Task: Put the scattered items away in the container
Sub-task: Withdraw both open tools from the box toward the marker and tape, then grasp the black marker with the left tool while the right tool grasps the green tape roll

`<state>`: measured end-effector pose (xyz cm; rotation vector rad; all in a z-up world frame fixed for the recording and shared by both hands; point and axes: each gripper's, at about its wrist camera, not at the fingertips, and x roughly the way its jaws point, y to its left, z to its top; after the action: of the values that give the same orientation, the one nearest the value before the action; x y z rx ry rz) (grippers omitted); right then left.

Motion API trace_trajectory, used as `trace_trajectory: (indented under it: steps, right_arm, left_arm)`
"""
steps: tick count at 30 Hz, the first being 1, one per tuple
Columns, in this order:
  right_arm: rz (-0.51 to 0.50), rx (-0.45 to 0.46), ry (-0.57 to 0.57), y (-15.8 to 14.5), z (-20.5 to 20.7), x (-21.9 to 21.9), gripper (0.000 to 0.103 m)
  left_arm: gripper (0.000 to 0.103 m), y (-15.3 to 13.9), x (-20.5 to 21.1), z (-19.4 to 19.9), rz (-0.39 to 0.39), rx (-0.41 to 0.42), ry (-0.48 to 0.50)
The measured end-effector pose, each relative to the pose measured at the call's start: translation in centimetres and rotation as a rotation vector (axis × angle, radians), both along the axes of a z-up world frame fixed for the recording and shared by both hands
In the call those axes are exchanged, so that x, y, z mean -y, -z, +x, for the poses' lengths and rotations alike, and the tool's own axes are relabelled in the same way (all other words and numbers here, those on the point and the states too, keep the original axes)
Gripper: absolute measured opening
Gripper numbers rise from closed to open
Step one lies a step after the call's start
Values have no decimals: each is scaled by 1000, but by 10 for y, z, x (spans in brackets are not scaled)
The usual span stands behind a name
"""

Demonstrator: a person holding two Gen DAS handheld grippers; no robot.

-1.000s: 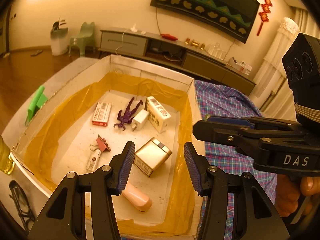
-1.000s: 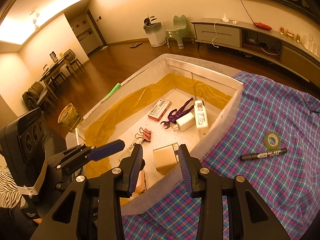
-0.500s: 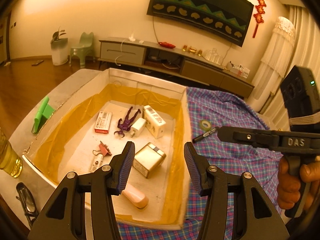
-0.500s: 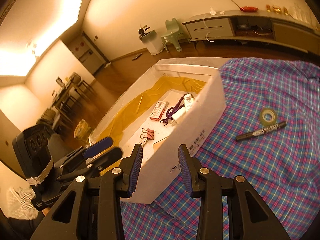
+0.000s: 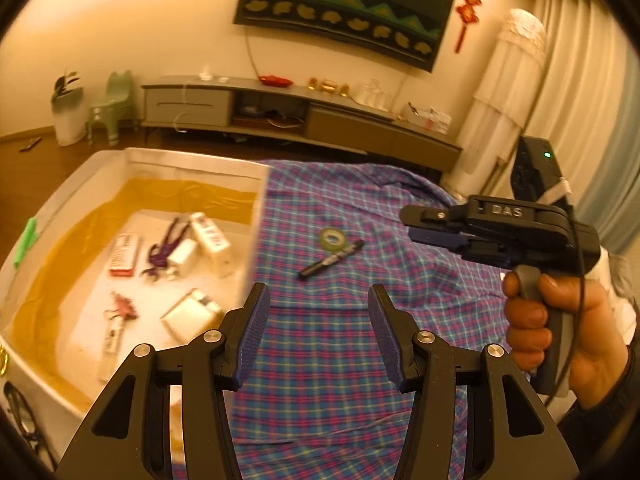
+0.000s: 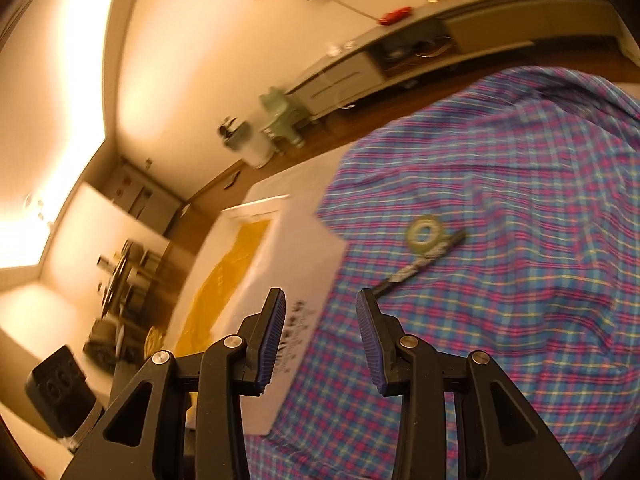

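A white cardboard box (image 5: pixel 192 164) lined with yellow film holds several small items, among them a purple figure (image 5: pixel 164 246) and a gold box (image 5: pixel 192 312). On the checked cloth to its right lie a green tape roll (image 5: pixel 335 239) (image 6: pixel 425 234) and a black marker (image 5: pixel 332 260) (image 6: pixel 420 266), touching each other. My left gripper (image 5: pixel 318 332) is open and empty over the cloth beside the box's right wall. My right gripper (image 6: pixel 320 336) is open and empty, rolled to one side, short of the marker's near end. In the left wrist view it (image 5: pixel 416 226) hangs right of the tape.
A person's hand (image 5: pixel 560 332) grips the right tool's handle. The checked cloth (image 5: pixel 340 380) covers the table right of the box. A green object (image 5: pixel 26 236) sits at the box's left rim and glasses (image 5: pixel 20 412) lie at the lower left. A TV cabinet (image 5: pixel 280 112) stands behind.
Both views swung right, from the box's inside to the cloth. The right gripper left the box, rolled, and came nearer the marker and tape. Both stayed open and empty.
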<state>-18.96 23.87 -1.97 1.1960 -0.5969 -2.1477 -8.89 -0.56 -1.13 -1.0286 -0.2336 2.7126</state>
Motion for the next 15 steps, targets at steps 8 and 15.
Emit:
trace_trajectory:
  steps: [8, 15]
  right_arm:
    - [115, 35, -14, 30, -32, -5, 39]
    - [321, -53, -104, 41, -68, 26, 39]
  left_arm:
    - [54, 27, -44, -48, -40, 75, 59]
    - [54, 62, -61, -100, -78, 150, 41]
